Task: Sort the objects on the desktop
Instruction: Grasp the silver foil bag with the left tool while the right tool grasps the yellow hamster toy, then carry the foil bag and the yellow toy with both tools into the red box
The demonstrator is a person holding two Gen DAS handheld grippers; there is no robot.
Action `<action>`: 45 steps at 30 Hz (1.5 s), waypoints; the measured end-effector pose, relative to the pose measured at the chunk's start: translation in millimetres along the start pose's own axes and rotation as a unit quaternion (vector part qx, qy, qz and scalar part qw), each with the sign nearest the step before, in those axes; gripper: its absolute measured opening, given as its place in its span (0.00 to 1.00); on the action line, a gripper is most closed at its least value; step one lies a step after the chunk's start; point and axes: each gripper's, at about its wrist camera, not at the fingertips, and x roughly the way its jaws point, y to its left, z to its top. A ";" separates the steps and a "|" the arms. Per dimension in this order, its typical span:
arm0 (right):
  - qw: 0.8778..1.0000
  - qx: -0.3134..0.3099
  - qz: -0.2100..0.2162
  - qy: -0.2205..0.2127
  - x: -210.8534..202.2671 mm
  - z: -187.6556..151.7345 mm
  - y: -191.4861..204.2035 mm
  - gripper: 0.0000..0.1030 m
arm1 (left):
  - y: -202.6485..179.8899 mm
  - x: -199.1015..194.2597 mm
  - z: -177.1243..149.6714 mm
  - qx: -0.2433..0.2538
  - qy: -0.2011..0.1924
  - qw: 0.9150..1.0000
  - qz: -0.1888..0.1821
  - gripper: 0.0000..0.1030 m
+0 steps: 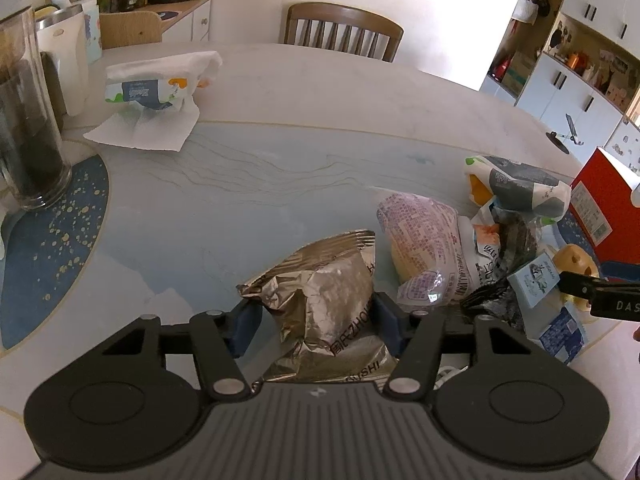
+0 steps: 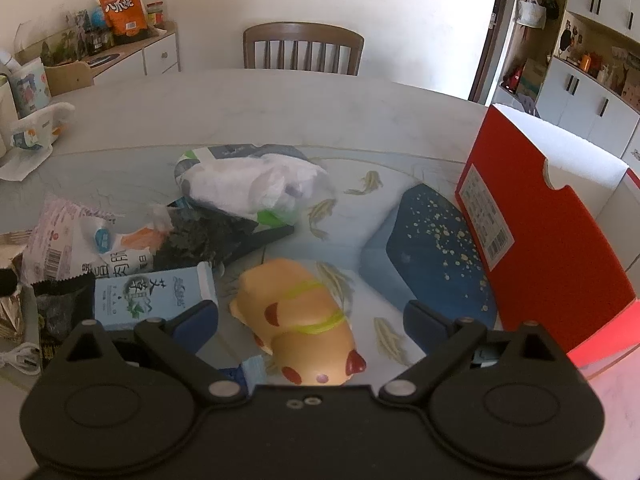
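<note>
Foil snack bag [image 1: 320, 300] clenched between left gripper [image 1: 316, 320] jaws, hamster toy [image 2: 298, 320] between spread right gripper [image 2: 312, 320] jaws

L tool [image 1: 316, 316] clamped, R tool [image 2: 312, 320] open.

Both wrist views tilt down, close, sharing the red box [image 1: 600, 208]

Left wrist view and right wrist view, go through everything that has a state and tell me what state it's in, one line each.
Left claw: pads pressing the sides of the crumpled silver foil snack bag.
Right claw: open around the orange hamster-shaped squishy toy, not touching.
Red cardboard box: standing, top open.
Clear glass jar: upright, dark contents.
White tissue pack: opened, tissues spilling out.
</note>
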 end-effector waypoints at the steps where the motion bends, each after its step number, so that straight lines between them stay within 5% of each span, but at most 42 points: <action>1: 1.000 -0.001 0.001 0.000 0.1 0.2 0.4 0.95 | -0.1 -0.6 -0.2 0.000 -0.001 1.000 0.000 0.57; 9: 1.000 -0.010 0.004 0.002 -1.0 -1.5 0.8 0.95 | 5.4 -5.9 -2.8 -0.009 -0.004 1.000 -0.005 0.53; 11: 1.000 -0.013 0.004 0.000 -2.1 -1.7 1.4 0.94 | 6.7 -7.4 -3.3 -0.011 -0.005 1.000 -0.009 0.45; 21: 1.000 -0.024 0.009 -0.002 -5.5 -5.1 1.2 0.88 | 8.5 -11.4 -6.4 -0.013 -0.005 1.000 -0.009 0.45; 22: 1.000 -0.026 0.010 0.000 -4.9 -5.1 0.8 0.77 | 8.4 -11.9 -6.8 -0.013 -0.005 1.000 -0.009 0.45; 23: 1.000 -0.027 0.012 0.002 -3.9 -4.9 0.2 0.51 | 8.5 -12.1 -7.0 -0.014 -0.005 1.000 -0.008 0.45; 24: 0.999 -0.029 0.018 0.008 -2.0 -5.0 -0.3 0.49 | 8.5 -12.4 -7.1 -0.014 -0.005 1.000 -0.008 0.45; 45: 1.000 0.012 0.021 -0.002 -27.8 -5.0 -20.6 0.47 | -1.0 -46.2 -5.2 -0.026 -0.028 0.999 -0.023 0.44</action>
